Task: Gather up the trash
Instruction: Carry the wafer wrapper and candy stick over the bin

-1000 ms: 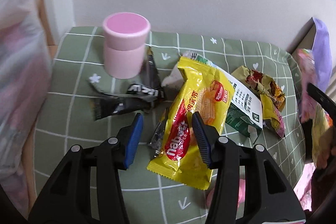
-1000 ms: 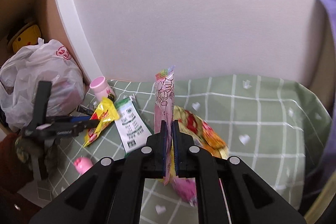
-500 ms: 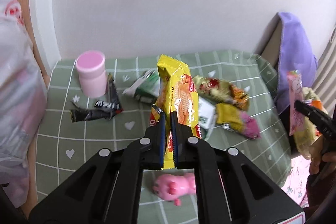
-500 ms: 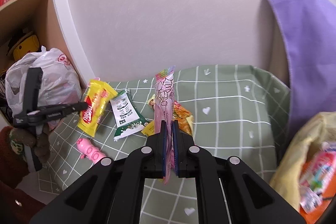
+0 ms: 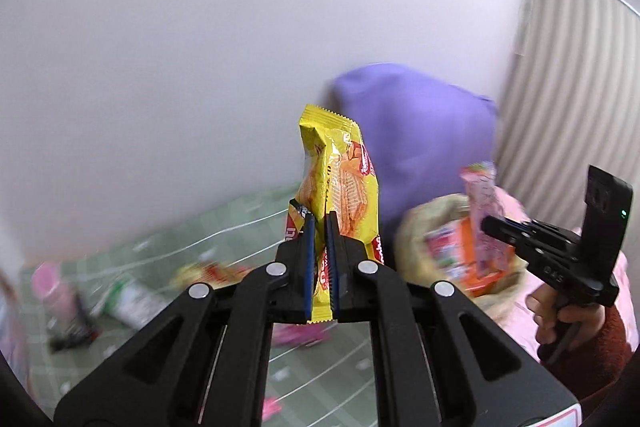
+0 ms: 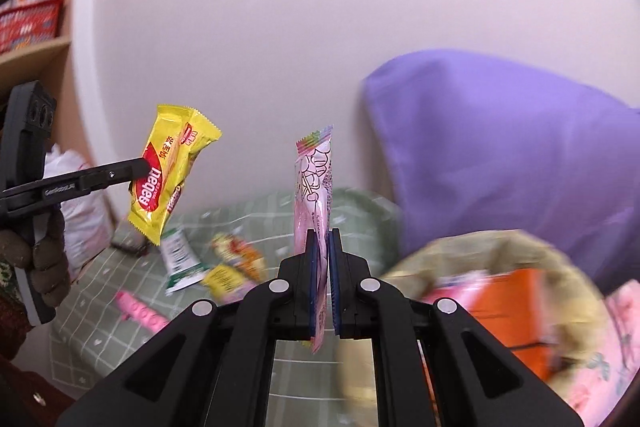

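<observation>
My left gripper (image 5: 319, 223) is shut on a yellow wafer wrapper (image 5: 340, 179) and holds it upright above the table; the wrapper also shows in the right wrist view (image 6: 168, 179). My right gripper (image 6: 323, 239) is shut on a pink snack wrapper (image 6: 314, 183), upright in the air; it shows in the left wrist view (image 5: 482, 211) over a yellowish bag (image 5: 424, 231) with trash in it. The same bag (image 6: 532, 251) lies low right of my right gripper. More wrappers (image 6: 236, 255) lie on the green checked tablecloth (image 6: 352, 211).
A purple cushion (image 6: 500, 147) leans on the white wall behind the bag. A pink cup (image 5: 52, 291), a white-green packet (image 6: 180, 255) and a pink pig toy (image 6: 140, 311) are on the table. A white plastic bag (image 6: 80, 203) and shelves (image 6: 32, 43) stand left.
My left gripper closed on the yellow wafer wrapper, lifted it off the table and swung right toward the bag. My right gripper carried the pink wrapper right, over the bag.
</observation>
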